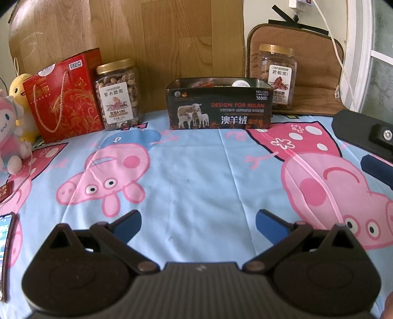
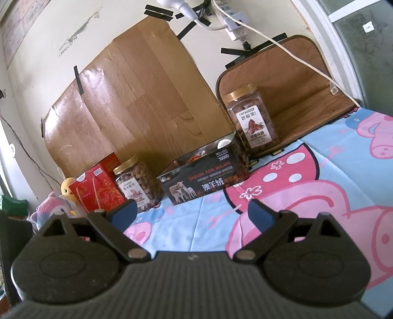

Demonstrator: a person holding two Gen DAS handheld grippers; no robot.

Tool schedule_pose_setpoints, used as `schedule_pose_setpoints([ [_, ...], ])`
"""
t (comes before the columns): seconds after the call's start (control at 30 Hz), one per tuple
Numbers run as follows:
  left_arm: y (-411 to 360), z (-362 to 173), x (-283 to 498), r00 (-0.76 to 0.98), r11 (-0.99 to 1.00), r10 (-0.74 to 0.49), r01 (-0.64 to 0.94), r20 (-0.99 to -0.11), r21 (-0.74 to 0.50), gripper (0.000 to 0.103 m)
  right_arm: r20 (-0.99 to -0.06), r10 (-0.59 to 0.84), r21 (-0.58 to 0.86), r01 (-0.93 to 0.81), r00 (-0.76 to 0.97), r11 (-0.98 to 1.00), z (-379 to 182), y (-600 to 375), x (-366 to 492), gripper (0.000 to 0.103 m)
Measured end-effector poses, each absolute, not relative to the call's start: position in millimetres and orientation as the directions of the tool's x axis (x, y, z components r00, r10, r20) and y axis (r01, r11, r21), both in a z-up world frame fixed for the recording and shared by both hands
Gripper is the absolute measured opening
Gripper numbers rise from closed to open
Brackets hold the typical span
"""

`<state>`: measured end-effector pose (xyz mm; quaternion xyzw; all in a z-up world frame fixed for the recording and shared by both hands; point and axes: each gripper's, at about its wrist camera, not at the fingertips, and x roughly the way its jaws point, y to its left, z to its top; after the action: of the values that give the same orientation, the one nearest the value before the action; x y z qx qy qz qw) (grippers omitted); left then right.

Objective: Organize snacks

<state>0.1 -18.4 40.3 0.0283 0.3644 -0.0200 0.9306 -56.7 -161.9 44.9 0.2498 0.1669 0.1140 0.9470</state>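
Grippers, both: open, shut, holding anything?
Left gripper: open, empty, over the blue pig-print cloth.
Right gripper: open, empty.

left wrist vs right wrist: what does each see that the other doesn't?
Only left wrist: a phone at the left edge, the right tool entering from the right, and its own left tool, open and empty.

Only right wrist: the wall power strip, black tape strips, and its own open fingers.

Both: black tin box, two gold-lidded nut jars, red gift bag, plush toys, cartoon-pig cloth.
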Motion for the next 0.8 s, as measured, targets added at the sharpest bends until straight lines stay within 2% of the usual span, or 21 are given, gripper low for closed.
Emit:
schedule_pose_setpoints([
  [0.8,-10.8,41.3,4.1,0.74,0.998,-0.016,0.049,-0.672,0.031,0.103,-0.249,0.305,0.479,-0.157,0.919,0.864,45.8,-158.9,-58.7,0.098],
])
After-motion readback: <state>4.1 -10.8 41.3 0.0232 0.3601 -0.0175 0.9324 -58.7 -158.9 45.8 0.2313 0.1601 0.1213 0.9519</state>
